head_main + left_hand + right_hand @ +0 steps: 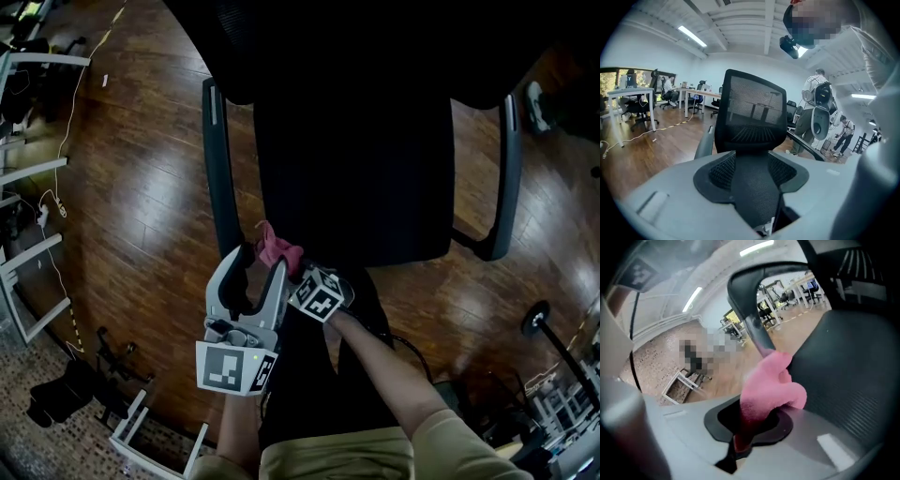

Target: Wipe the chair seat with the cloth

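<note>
Pink fleecy cloth [771, 387] is sitting clamped in my right gripper [749, 427] at the near corner of the black mesh chair seat [356, 178]. My left gripper [256, 267] is hovering alongside, jaws apart, empty. I'm judging the wiping barely begun, with most of the seat left.

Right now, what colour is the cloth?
Pink; the cloth shows best in the right gripper view.
</note>
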